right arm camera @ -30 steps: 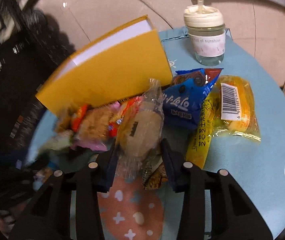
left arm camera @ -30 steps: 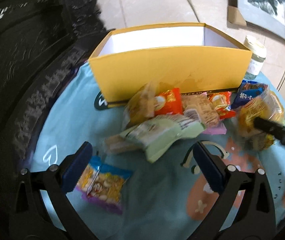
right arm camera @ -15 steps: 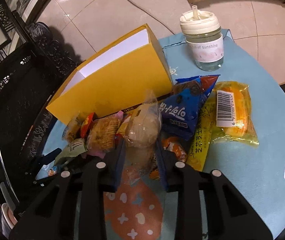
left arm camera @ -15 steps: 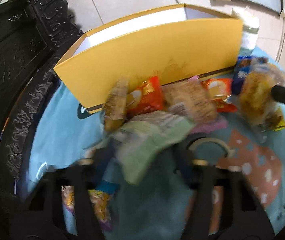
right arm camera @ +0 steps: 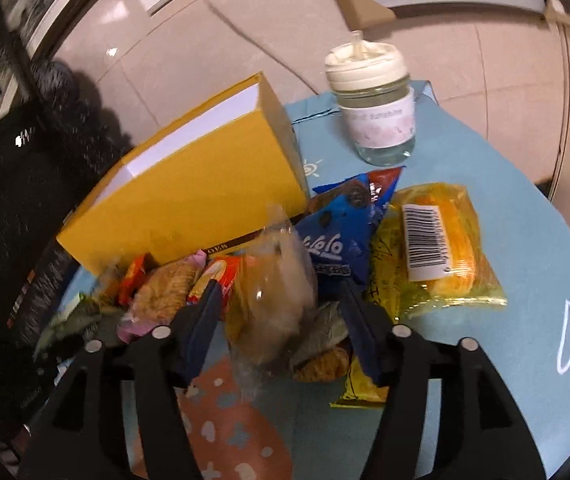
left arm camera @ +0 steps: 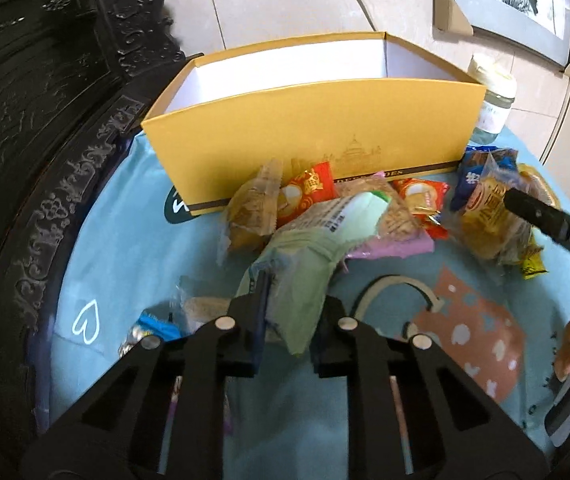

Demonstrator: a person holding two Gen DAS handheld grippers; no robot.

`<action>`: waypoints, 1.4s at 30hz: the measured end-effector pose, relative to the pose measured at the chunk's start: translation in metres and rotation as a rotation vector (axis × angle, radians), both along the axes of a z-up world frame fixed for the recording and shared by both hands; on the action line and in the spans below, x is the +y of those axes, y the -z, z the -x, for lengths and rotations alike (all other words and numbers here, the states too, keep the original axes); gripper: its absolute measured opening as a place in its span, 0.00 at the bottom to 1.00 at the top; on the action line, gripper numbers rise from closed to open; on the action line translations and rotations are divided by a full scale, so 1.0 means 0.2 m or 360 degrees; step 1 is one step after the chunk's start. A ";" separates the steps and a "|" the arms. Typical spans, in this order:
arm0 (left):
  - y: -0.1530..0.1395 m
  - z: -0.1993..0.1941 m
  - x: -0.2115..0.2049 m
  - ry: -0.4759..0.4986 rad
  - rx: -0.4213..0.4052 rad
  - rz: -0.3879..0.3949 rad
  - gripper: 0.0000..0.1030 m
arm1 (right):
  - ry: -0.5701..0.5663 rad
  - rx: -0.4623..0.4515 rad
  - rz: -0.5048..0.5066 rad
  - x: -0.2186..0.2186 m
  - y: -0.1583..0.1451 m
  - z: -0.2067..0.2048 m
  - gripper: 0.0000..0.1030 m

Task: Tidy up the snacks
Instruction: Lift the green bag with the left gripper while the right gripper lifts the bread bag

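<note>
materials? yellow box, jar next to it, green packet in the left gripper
Yellow box: looks like matte paperboard, with crisp folded corners, a white inside and a gold print.
Jar: clear glass or hard plastic, hard to say which; see-through body, paper label, cream plastic-looking lid.
Green packet: thin plastic film, slightly glossy, creasing between the left gripper fingers.

one yellow box, one jar, two red packets

Soft indoor light, fisheye-warped edges, blurry right view.
</note>
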State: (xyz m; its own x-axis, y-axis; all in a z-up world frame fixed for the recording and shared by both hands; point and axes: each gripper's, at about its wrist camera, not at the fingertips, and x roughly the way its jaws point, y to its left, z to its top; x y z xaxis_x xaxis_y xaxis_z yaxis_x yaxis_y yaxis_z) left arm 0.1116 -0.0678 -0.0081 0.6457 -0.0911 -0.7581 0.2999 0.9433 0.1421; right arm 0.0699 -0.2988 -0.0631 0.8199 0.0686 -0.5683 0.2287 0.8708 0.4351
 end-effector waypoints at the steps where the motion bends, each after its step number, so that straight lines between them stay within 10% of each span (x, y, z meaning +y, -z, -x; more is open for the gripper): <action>1: -0.01 0.02 0.00 -0.0009 -0.0005 -0.0001 0.16 | 0.0007 -0.0033 -0.0037 -0.02 -0.02 0.03 0.70; 6: -0.07 0.10 0.02 -0.0025 0.0010 0.0038 0.16 | 0.0120 -0.0173 -0.0089 -0.10 -0.09 0.12 0.97; 15: -0.16 0.24 0.04 0.0036 -0.0018 0.0136 0.16 | 0.0034 0.0093 0.0192 0.02 0.01 -0.01 0.97; 22: -0.13 0.22 0.08 0.0108 0.0014 0.0219 0.16 | -0.0214 0.0099 0.0608 0.31 0.04 -0.03 0.41; 33: -0.13 0.14 0.07 0.0117 0.0019 0.0274 0.16 | -0.0374 -0.0122 -0.0502 -0.11 -0.04 0.03 0.37; 37: -0.12 0.13 0.03 0.0127 0.0023 0.0250 0.16 | -0.0400 -0.0059 -0.0552 -0.09 0.00 0.01 0.37; 42: -0.10 0.12 -0.01 0.0165 0.0026 0.0226 0.16 | -0.0326 0.0169 -0.0124 0.07 0.02 -0.04 0.40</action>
